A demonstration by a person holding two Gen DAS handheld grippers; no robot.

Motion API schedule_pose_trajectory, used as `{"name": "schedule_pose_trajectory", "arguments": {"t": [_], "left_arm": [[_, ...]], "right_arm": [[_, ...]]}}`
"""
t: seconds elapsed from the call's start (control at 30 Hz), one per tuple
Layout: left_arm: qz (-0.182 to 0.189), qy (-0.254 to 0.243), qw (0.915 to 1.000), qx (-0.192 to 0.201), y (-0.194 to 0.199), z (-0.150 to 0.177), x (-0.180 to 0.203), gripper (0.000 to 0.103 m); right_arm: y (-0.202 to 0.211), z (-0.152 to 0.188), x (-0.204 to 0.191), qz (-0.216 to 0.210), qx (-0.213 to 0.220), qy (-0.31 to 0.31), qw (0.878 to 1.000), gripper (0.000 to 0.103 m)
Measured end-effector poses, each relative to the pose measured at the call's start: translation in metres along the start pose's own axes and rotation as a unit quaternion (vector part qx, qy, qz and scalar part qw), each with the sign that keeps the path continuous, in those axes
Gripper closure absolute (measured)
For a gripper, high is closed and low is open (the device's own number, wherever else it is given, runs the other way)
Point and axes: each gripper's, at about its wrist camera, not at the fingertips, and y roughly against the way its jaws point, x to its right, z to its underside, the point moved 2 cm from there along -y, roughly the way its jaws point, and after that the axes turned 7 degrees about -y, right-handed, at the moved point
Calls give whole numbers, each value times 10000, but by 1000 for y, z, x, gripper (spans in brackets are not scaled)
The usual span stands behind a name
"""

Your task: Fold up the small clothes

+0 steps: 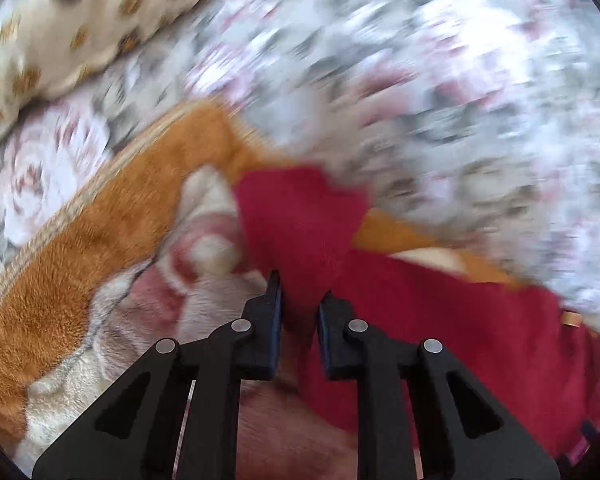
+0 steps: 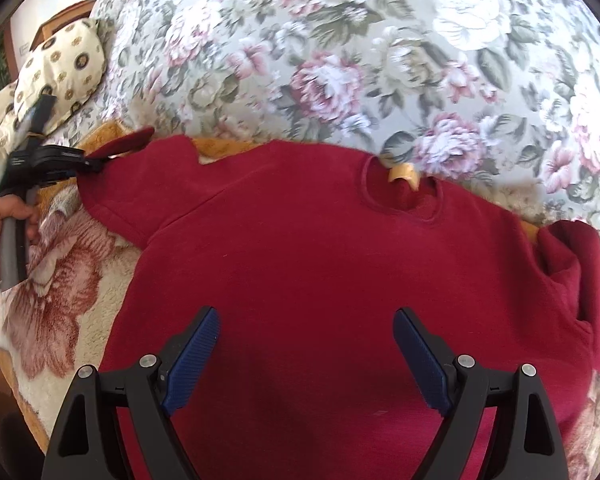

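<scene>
A dark red sweater lies flat on a plush blanket, neck opening toward the far side. In the right wrist view my right gripper hovers over the sweater's body, blue pads wide apart with nothing between them. My left gripper is at the far left, pinching the end of the left sleeve. The blurred left wrist view shows the left gripper with its fingers pressed onto a fold of the red sleeve, which rises from between them. The right sleeve lies bunched at the right.
An orange and cream plush blanket with a large flower pattern lies under the sweater. Behind it stretches a floral bedspread. A cream pillow with brown medallions sits at the far left. A person's hand holds the left gripper's handle.
</scene>
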Motion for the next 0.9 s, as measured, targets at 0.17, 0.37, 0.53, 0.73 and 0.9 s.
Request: {"name": "schedule_pose_trajectory", "arguments": {"t": [0.17, 0.37, 0.53, 0.73, 0.9], "left_arm": [[1094, -404, 9917, 537, 66, -9, 65, 90], [2634, -1097, 9557, 721, 118, 22, 158, 90], [2233, -1731, 9589, -261, 68, 95, 221, 90], [1913, -2034, 9590, -490, 49, 123, 233, 84], [1822, -2154, 9591, -221, 75, 121, 217, 73]], "right_arm": [[16, -9, 29, 87, 158, -335, 9993, 16], [34, -14, 66, 178, 374, -741, 9964, 16], [27, -8, 103, -5, 278, -1434, 9893, 16], [11, 4, 131, -695, -36, -2411, 9680, 16], [-4, -15, 111, -770, -28, -1970, 9774, 16]]}}
